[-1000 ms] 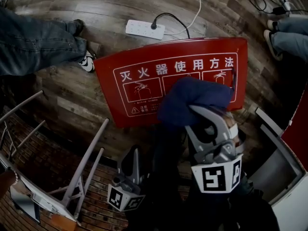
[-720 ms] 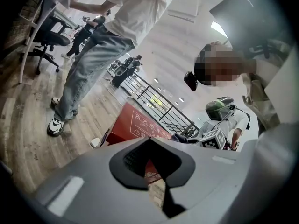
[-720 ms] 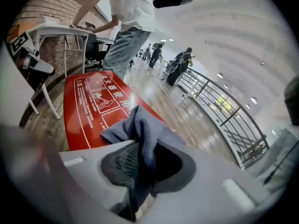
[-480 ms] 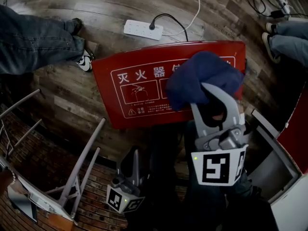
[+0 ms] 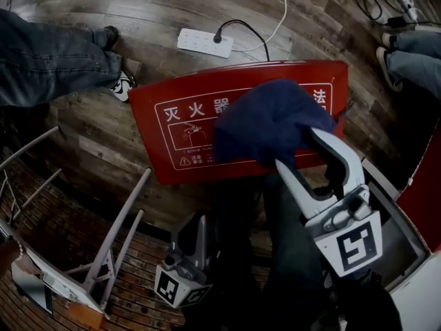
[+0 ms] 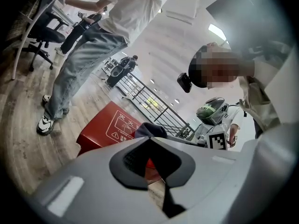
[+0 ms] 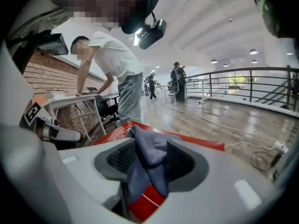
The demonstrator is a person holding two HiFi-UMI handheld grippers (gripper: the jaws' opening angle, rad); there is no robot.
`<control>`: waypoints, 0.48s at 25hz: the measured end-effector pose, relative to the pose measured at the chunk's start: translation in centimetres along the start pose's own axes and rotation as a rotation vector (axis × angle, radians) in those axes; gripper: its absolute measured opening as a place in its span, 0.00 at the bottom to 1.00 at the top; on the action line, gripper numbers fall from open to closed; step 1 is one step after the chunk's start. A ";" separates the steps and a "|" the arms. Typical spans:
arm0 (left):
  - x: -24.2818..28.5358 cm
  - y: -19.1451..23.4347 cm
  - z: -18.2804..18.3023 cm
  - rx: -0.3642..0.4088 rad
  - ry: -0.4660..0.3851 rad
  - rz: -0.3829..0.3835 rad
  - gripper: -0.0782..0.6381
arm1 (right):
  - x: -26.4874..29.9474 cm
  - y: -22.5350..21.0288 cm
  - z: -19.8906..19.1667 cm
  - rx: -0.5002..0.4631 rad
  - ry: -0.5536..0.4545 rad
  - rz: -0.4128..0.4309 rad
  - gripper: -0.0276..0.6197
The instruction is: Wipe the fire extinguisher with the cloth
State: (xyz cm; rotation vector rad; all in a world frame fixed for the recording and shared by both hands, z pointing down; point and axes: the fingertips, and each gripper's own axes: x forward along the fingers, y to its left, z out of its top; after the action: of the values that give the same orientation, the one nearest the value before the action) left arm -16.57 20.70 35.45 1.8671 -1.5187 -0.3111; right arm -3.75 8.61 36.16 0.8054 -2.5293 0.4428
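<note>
A red fire-extinguisher box with white printed instructions lies on the wooden floor. A dark blue cloth hangs bunched over its right half. My right gripper reaches up to the cloth from below. Its jaws are opening, with the cloth still draped loosely between them and red below it. My left gripper hangs low at the bottom centre, shut and empty, apart from the box. The extinguisher itself is not plainly visible.
A white power strip with its cable lies just beyond the box. A person's jeans leg and shoe are at the left, other feet at the right. A white metal frame stands lower left, a grey cabinet lower right.
My right gripper has rolled and drawn back toward the lower right, and its jaws have spread. The cloth has slid left over the box's label. The left gripper barely moved.
</note>
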 end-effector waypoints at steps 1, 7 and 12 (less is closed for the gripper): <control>0.1 -0.2 -0.1 0.000 0.003 0.001 0.11 | -0.7 -0.7 0.0 0.005 -0.005 -0.018 0.36; 1.6 -2.0 1.1 0.012 0.009 -0.003 0.11 | -4.1 -1.1 -0.2 0.109 -0.008 -0.002 0.39; 2.0 -6.3 3.6 0.048 0.034 -0.081 0.11 | -7.8 1.7 1.7 0.049 0.007 0.061 0.29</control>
State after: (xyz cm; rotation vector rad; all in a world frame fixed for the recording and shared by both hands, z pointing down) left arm -13.33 17.92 29.23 1.9653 -1.4417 -0.2813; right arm 0.42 12.81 30.48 0.7446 -2.5516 0.5283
